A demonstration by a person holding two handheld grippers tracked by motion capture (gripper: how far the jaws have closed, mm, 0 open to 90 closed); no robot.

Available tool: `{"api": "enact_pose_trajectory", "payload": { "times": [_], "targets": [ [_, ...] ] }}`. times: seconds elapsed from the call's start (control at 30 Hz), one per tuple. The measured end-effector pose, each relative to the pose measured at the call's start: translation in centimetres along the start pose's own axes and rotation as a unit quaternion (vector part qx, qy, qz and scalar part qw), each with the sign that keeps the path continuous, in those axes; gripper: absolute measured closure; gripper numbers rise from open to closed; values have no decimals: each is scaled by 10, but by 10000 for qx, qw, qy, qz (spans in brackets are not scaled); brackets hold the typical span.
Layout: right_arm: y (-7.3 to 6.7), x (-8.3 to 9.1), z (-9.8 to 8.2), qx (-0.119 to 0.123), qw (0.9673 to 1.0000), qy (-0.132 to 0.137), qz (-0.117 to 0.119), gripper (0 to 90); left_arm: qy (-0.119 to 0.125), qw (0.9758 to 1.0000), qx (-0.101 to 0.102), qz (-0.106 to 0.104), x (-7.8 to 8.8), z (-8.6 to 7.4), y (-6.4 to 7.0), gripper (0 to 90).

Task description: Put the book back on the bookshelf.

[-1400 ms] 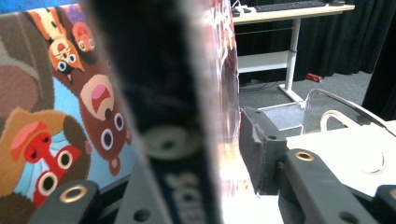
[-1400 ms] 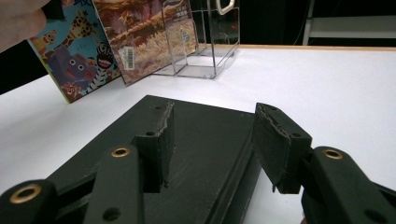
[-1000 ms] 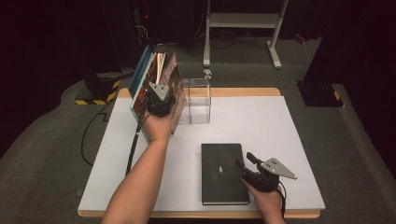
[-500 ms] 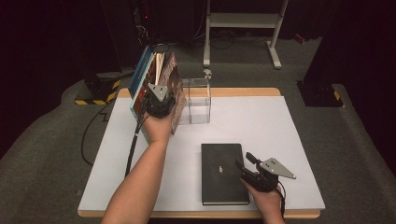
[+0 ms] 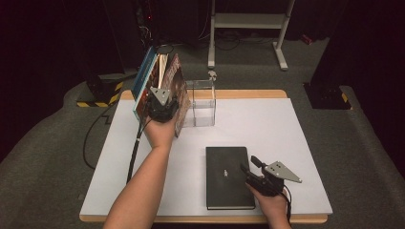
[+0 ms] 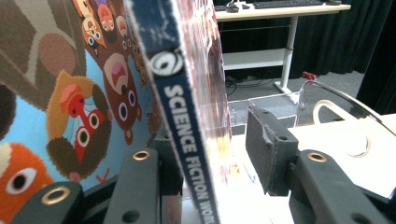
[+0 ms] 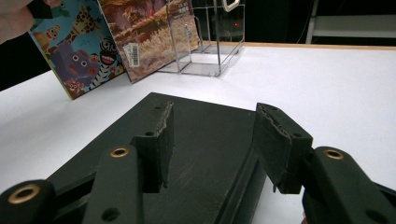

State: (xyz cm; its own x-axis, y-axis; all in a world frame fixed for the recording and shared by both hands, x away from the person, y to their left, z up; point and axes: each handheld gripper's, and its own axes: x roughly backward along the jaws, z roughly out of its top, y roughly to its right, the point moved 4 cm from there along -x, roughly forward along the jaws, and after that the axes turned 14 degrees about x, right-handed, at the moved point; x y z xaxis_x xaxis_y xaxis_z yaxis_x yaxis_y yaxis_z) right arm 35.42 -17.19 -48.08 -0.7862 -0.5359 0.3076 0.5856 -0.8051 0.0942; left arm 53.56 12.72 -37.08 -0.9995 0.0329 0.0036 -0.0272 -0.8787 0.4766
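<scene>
Several picture books (image 5: 157, 81) lean together at the table's back left. My left gripper (image 5: 164, 98) straddles one of them, a science fiction book (image 6: 184, 140) whose spine stands between the jaws. The right pad (image 6: 266, 149) stands a little off its glossy cover, and the book hides the other pad. A cartoon-animal book (image 6: 70, 93) leans to the left of it. A black notebook (image 5: 227, 176) lies flat near the front edge. My right gripper (image 5: 248, 171) hovers open over the notebook's right edge (image 7: 205, 135), one pad above the cover and one past the edge.
A clear plastic box (image 5: 200, 102) stands just right of the leaning books, also seen as the clear box (image 7: 205, 37). The white table (image 5: 286, 133) stretches bare to the right. A cable (image 5: 136, 152) trails from the left gripper along the forearm.
</scene>
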Motion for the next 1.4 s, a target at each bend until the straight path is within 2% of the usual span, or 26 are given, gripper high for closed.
{"api": "enact_pose_trajectory", "payload": {
  "times": [0.27, 0.9, 1.3, 1.4],
  "targets": [
    [0, 0, 0, 14, 10000, -1, 4, 478, -60, 10000, 26, -10, 6, -2, -2, 572],
    [-1, 1, 0, 7, 10000, 14, 15, 478, -24, 9999, 93, -38, 25, 3, -3, 560],
    [0, 2, 0, 3, 10000, 12, 19, 478, -40, 9999, 84, -38, 30, 3, -3, 561],
    [0, 2, 0, 12, 10000, 15, 24, 478, -56, 10000, 19, -36, 32, 2, -3, 560]
  ]
}}
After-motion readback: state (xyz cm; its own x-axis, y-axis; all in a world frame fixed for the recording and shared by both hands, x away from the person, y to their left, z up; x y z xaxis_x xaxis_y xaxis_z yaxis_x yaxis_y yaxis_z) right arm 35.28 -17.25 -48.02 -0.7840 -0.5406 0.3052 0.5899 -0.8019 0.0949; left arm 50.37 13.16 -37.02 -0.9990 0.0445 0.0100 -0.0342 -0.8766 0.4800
